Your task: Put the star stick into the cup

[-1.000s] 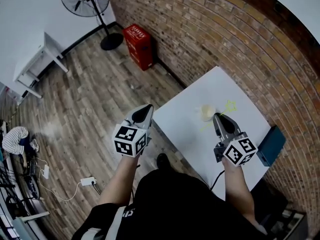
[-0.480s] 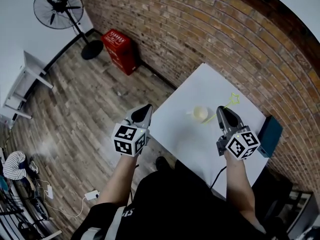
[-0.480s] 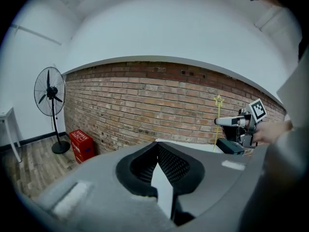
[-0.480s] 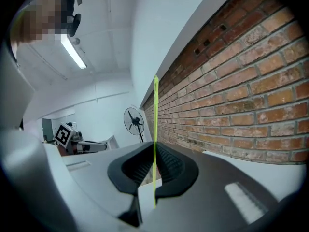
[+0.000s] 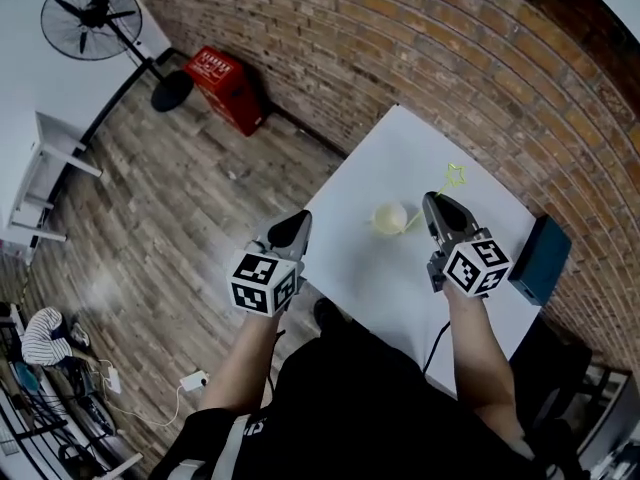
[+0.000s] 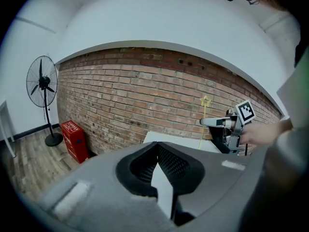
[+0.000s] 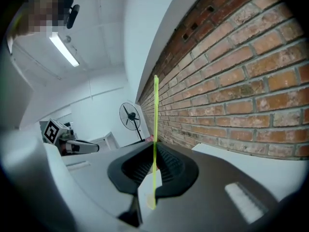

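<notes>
1. Star stick (image 5: 456,176) is gripped in my right tool (image 5: 432,201). The jaws are closed on the thin shaft, and the star end points up and away from me, above the white tabletop (image 5: 400,153). It is not yet in the cup (image 5: 389,218), which stands just beside this tool, on its left.
2. The shaft is very thin, so I think it can turn or slide between the pads if its free end touches something. Then the end goes where I do not aim.
3. The cup looks small and light. If the stick or my tool pushes its rim from the side, it probably tips or slides on the tabletop.
4. From above, the lower end of the stick is hard to see, so I can miss the opening and set it down beside the cup.
5. If I release the stick while it leans much, the star end may pull the cup over.
6. My left tool (image 5: 298,223) is closed on nothing and hangs at the edge of the tabletop, apart from the cup, so it cannot steady the cup quickly.
</notes>
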Available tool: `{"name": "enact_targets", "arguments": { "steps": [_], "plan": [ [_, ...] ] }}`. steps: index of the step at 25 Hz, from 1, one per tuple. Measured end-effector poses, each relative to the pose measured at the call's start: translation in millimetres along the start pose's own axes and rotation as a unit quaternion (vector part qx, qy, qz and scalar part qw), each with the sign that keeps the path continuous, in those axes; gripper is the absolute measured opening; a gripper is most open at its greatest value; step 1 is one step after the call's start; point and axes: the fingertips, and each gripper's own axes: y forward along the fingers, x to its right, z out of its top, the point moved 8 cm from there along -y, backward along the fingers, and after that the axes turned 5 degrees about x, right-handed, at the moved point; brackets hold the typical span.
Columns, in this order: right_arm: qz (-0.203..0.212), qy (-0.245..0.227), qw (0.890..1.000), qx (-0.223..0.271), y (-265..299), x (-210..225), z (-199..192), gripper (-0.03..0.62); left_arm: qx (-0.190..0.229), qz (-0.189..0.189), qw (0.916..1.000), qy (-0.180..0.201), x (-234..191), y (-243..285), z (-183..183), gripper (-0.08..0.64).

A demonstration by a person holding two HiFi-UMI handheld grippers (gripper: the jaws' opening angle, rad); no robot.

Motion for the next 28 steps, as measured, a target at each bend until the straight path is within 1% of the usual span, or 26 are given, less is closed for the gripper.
{"name": "enact_targets", "arguments": {
  "steps": [3,6,10,14,18,23,26,28],
  "plan": [
    [0.019,0.01,1.0,-0.021,17,6,-14,0.015,-0.018,0.023,0.9995,-0.014,1,-7,-14,0.006],
    [0.023,0.017,0.999,-0.031,31,14,-27,0.015,-0.03,0.036,0.9987,-0.02,-2,-10,-24,0.006],
    [0.035,0.012,0.998,-0.058,51,12,-49,0.017,-0.039,0.062,0.997,-0.028,-8,-24,-32,0.006],
    [0.034,0.009,0.996,-0.078,57,11,-70,0.017,-0.04,0.062,0.9966,-0.036,-7,-20,-39,0.006],
    [0.03,0.0,0.995,-0.098,60,10,-85,0.017,-0.044,0.05,0.997,-0.039,-2,-13,-43,0.006],
    [0.029,0.016,0.992,-0.118,60,9,-95,0.02,-0.048,0.046,0.9971,-0.038,-1,-13,-41,0.006],
    [0.028,0.023,0.991,-0.125,60,8,-97,0.037,-0.047,0.05,0.997,-0.037,-5,-16,-38,0.006],
    [0.024,0.023,0.991,-0.129,58,9,-99,0.061,-0.045,0.05,0.9971,-0.036,-5,-18,-35,0.006]
  ]
}}
